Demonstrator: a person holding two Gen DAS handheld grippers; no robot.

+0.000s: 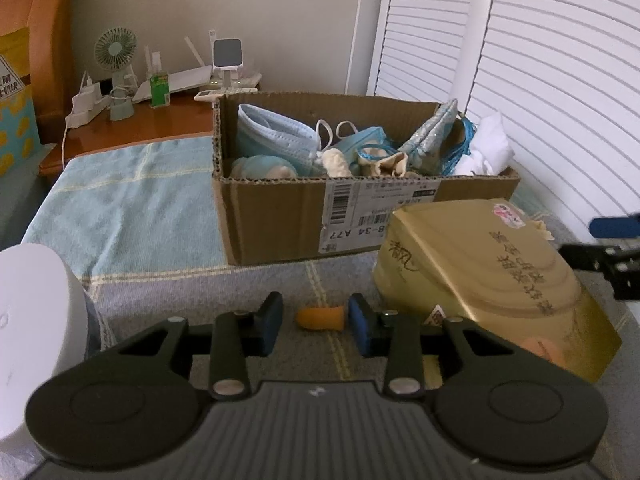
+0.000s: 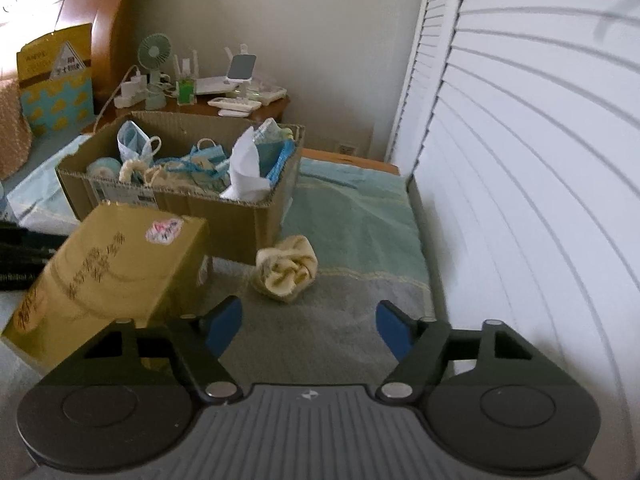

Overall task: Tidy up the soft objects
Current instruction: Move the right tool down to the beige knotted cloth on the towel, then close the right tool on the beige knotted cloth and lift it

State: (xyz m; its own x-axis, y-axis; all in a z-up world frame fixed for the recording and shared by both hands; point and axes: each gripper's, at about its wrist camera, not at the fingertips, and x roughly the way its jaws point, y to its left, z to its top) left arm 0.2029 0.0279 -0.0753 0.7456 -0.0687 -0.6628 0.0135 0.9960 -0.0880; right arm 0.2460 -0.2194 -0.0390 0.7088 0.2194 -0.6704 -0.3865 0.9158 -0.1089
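A cardboard box (image 1: 280, 216) stands on the bed, full of masks, socks and cloths; it also shows in the right wrist view (image 2: 256, 216). A small orange soft piece (image 1: 320, 319) lies on the blanket between the fingers of my left gripper (image 1: 316, 322), which is open and low over it. A rolled cream cloth (image 2: 286, 268) lies on the blanket beside the box, ahead of my right gripper (image 2: 310, 330), which is open wide and empty. The right gripper's fingertip also shows at the right edge of the left wrist view (image 1: 614, 226).
A gold package (image 1: 492, 288) lies in front of the box, left of the cream cloth (image 2: 108, 276). A white round object (image 1: 36, 320) is at the left. A wooden nightstand (image 1: 160, 120) with a fan and chargers stands behind. White louvred doors (image 2: 540, 160) line the right.
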